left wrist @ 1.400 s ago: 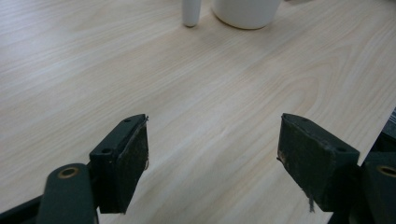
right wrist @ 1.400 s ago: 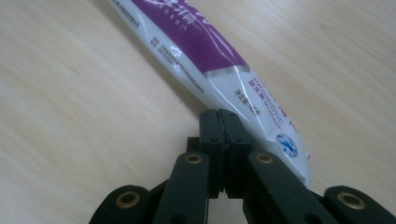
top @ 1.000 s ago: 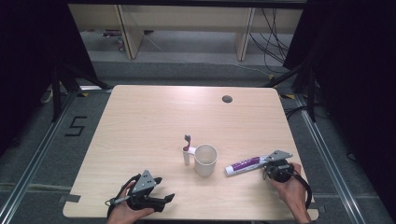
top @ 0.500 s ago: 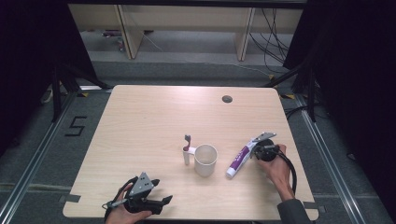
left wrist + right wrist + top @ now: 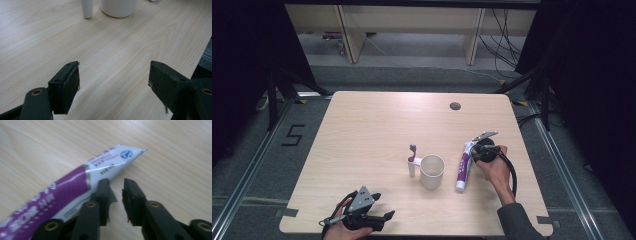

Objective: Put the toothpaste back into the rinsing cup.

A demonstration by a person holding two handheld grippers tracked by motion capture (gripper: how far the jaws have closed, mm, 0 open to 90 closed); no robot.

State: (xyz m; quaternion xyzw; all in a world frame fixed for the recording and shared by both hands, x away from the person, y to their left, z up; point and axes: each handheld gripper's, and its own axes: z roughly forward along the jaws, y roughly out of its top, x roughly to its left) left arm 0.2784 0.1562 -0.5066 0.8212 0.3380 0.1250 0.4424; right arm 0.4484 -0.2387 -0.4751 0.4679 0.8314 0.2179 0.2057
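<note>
High view shows a wooden table (image 5: 362, 130) with a white mug (image 5: 432, 171) near the middle, a toothbrush (image 5: 412, 159) just to its left and touching it, and a purple-and-white toothpaste tube (image 5: 463, 166) lying flat just right of the mug, cap end toward the near edge. The right gripper (image 5: 475, 150) sits at the far, flat end of the tube, the hand (image 5: 493, 167) resting behind it. In the right gripper view the jaws have just been opening and stand a narrow gap apart with nothing between them; the tube (image 5: 75, 185) lies beside the left jaw, its crimped tail pointing away across the bare wood. So the tube appears to be released and resting on the table, and the step in hand looks like letting go and drawing clear. To do that well, the jaws should open a little more before the hand moves, then back straight off along their own line, so the near jaw does not drag the tail sideways or roll the tube into the mug. The left gripper (image 5: 379, 220) rests at the near left edge, jaws wide apart over bare wood in the left gripper view, well clear of the mug (image 5: 118, 7).
</note>
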